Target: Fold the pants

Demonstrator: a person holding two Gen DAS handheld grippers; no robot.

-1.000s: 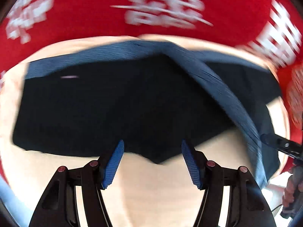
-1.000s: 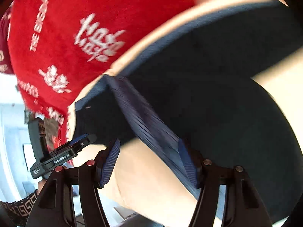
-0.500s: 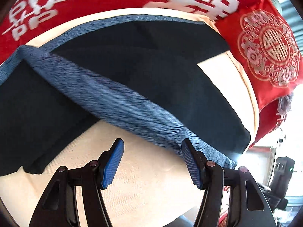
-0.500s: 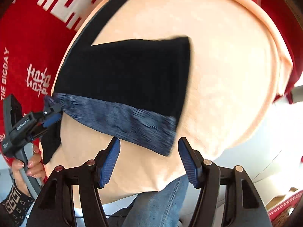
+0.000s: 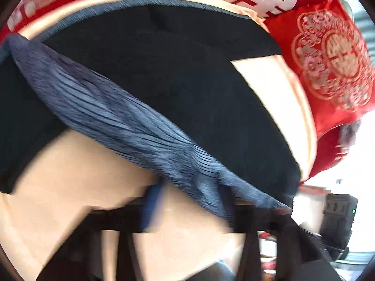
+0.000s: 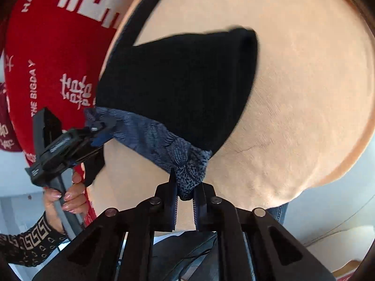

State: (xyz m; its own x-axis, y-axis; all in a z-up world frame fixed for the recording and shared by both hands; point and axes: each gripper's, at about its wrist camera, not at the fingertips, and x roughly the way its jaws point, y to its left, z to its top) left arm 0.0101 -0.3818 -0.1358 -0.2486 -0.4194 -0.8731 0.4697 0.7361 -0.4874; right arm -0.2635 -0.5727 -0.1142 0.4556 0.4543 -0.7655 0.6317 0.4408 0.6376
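Black pants (image 6: 178,86) with a blue-grey ribbed waistband (image 6: 152,138) lie on a peach-covered surface (image 6: 304,93). My right gripper (image 6: 186,195) is shut on one end of the waistband. The left gripper (image 6: 103,132) shows in the right wrist view, its fingers around the other end of the band. In the left wrist view the pants (image 5: 187,70) fill the frame, and the waistband (image 5: 117,117) runs diagonally into my left gripper (image 5: 189,196). That gripper is blurred and its fingers sit on either side of the band.
A red blanket with white lettering (image 6: 46,58) lies beyond the peach surface. A red cushion with a gold emblem (image 5: 332,61) sits at the far right in the left wrist view. The surface edge (image 6: 328,175) drops off near my right gripper.
Both grippers have moved in onto the waistband ends. The right gripper has closed on the band. The left gripper's fingers have closed in around the band.
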